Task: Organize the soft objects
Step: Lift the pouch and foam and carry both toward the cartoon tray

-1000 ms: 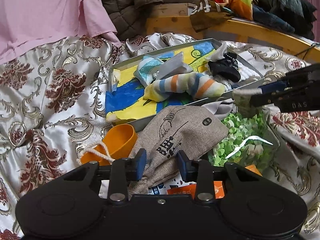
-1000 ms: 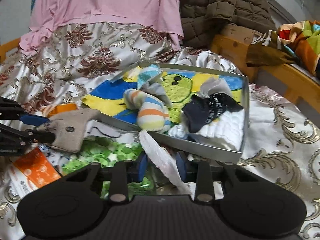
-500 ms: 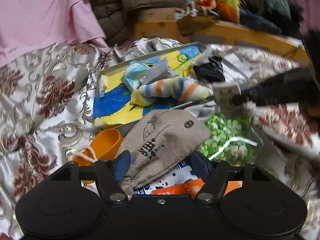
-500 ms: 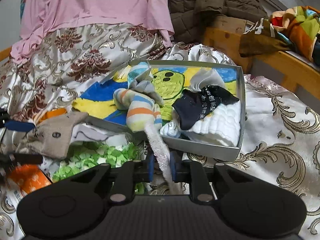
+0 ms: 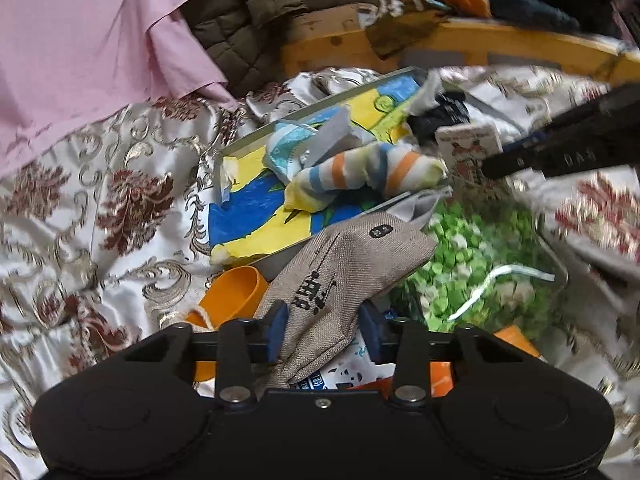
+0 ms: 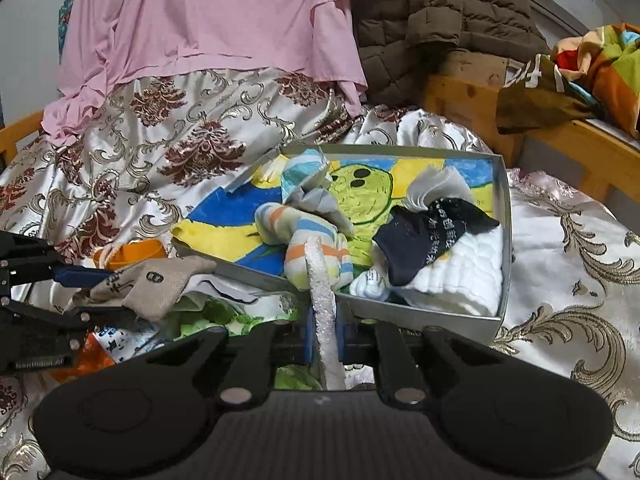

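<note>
- Grippers sit low over a bed spread with a cream satin cover (image 6: 560,248) patterned in gold scrolls and dark red flowers
- Left gripper (image 5: 322,330) has a beige burlap pouch (image 5: 344,272) between its blue pads; its jaws are closing on the cloth, the left pad against the fabric and the right one at its edge
- The pouch bears black print and a dark round eyelet, and its far end rises toward the near wall of a shallow grey tray (image 6: 505,216)
- Right gripper (image 6: 324,340) is clamped tight on a narrow white fuzzy strip (image 6: 320,280), its jaws nearly together with only the strip between them
- The strip stands up from the pads in front of a striped sock (image 6: 308,240), orange, blue and yellow, that lies in the tray
- The tray floor carries a bright blue, yellow and green cartoon drawing
- In the tray's right part lie a black sock (image 6: 428,236) with white lettering, partly on top of a folded white cloth (image 6: 468,276)
- A pale blue and grey sock (image 6: 308,176) lies just behind the striped one
- Beside the tray's near wall, outside it, lie an orange scoop (image 5: 232,296) and a clear bag of green bits (image 5: 472,256)
- A pink garment (image 6: 208,20) and a brown quilted jacket (image 6: 436,16) hang at the back
</note>
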The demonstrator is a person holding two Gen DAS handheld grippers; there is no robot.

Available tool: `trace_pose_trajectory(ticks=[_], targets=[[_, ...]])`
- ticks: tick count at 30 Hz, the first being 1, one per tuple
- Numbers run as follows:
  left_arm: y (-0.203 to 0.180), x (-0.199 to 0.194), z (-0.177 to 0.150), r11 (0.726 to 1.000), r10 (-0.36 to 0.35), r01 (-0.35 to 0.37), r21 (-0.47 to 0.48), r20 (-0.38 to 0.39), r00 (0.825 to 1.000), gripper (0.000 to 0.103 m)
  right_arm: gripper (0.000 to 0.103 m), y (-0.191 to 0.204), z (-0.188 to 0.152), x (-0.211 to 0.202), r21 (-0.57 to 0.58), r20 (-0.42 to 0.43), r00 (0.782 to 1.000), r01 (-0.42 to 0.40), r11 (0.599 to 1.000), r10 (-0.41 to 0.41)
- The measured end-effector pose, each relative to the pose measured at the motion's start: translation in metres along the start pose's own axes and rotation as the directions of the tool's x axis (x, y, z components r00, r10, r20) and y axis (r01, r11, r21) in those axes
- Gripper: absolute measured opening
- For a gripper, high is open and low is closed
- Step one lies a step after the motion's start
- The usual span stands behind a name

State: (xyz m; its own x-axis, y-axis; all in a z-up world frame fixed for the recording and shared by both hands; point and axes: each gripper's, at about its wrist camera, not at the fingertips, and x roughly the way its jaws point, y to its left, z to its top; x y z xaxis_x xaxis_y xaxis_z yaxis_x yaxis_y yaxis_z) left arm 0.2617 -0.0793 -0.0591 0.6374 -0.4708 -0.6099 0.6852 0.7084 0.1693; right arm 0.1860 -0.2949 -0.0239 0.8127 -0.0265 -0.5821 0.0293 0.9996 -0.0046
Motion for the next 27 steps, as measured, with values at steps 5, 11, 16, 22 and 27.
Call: trace_pose_trajectory(ticks=[5,11,16,22,27], targets=[[0.017,-0.003,0.002,0.986,-0.052,0.052,-0.16,0.0,0.999,0.03,0.013,-0.001,0.002,-0.003,0.007,0.015,1.0,-0.008,1.0,0.008],[0.043,-0.004,0.0,0.896,-0.143,0.134,-0.424,0.01,0.99,0.029,0.013,-0.002,0.003,-0.008,0.015,0.033,0.999,-0.019,1.0,0.019],[0.067,-0.003,-0.006,0.754,-0.231,0.202,-0.625,0.036,0.972,0.029,0.013,-0.003,0.004,-0.01,0.024,0.041,0.999,-0.028,0.999,0.027],[0.083,0.003,-0.016,0.67,-0.223,0.18,-0.72,0.036,0.974,0.033,0.014,-0.001,0.005,-0.015,0.024,0.068,0.996,-0.06,0.998,0.058],[0.083,0.008,-0.018,0.697,-0.218,0.165,-0.698,0.014,0.976,0.036,0.014,0.003,0.007,-0.021,0.022,0.109,0.99,-0.096,0.995,0.093]])
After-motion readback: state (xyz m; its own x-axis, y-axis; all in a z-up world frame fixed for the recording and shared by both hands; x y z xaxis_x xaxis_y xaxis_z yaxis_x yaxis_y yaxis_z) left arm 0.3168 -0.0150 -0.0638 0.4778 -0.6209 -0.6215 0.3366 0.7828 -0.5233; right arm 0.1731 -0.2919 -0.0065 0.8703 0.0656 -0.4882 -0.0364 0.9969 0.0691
